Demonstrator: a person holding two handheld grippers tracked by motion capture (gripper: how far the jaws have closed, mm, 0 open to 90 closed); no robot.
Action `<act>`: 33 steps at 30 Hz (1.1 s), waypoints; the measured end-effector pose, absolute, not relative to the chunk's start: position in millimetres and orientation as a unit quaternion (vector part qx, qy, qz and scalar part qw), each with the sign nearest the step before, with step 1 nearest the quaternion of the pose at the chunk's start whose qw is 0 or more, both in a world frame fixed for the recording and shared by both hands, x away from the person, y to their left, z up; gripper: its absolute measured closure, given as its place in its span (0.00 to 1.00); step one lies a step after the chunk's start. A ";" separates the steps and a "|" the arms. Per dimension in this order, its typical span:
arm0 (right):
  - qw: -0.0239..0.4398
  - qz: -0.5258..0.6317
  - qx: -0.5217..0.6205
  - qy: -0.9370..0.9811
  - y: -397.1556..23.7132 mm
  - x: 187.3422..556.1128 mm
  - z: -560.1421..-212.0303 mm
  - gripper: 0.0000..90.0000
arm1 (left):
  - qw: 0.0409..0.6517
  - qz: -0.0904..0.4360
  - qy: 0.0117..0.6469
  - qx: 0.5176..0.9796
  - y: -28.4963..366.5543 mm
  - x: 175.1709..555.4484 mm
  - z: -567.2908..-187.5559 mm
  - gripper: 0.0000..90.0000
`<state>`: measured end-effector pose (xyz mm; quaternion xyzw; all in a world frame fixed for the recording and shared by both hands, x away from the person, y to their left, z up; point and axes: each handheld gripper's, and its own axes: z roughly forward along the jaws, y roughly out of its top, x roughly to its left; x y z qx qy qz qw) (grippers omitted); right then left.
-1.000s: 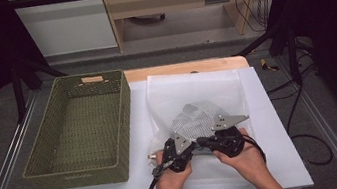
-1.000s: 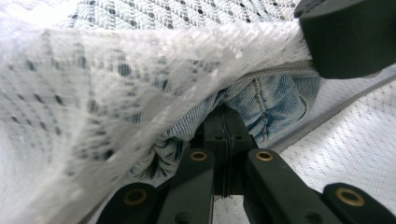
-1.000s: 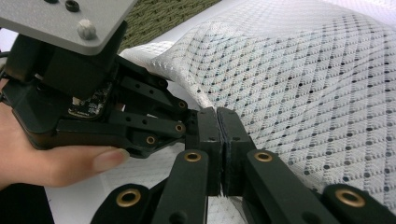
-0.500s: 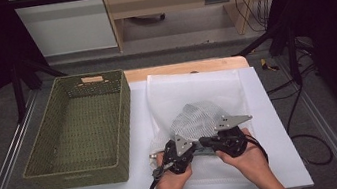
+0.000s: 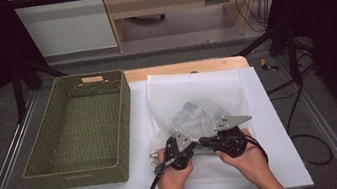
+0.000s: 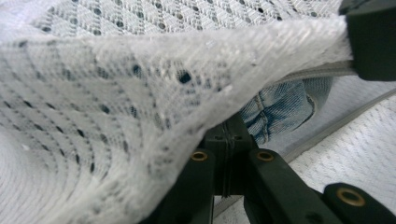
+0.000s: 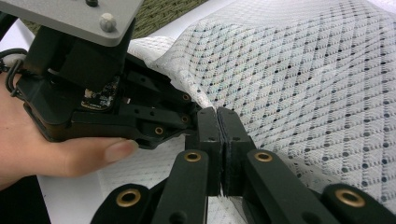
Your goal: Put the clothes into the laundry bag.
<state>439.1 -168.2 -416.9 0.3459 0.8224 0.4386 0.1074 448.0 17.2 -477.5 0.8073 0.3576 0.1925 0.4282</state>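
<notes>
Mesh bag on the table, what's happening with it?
A person holds a gripper in each hand at the near edge of a white mesh laundry bag. The left gripper and right gripper are both shut on the bag's top layer and lift it, so the mouth gapes. Blue denim shows inside. A green woven basket sits to the left with nothing in it.

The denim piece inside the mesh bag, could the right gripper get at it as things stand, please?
Probably not: the right gripper is shut on the mesh bag edge, and the mesh covers the denim piece.
</notes>
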 end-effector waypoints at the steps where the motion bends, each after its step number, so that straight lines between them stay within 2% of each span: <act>1: 0.107 0.439 0.346 0.822 -168.3 439.0 -416.8 0.99 | 0.427 0.194 0.358 0.808 17.1 448.2 -477.4 1.00; 33: 0.112 0.432 0.349 0.824 -168.9 438.7 -419.0 0.99 | 0.422 0.210 0.377 0.798 10.4 460.7 -478.0 1.00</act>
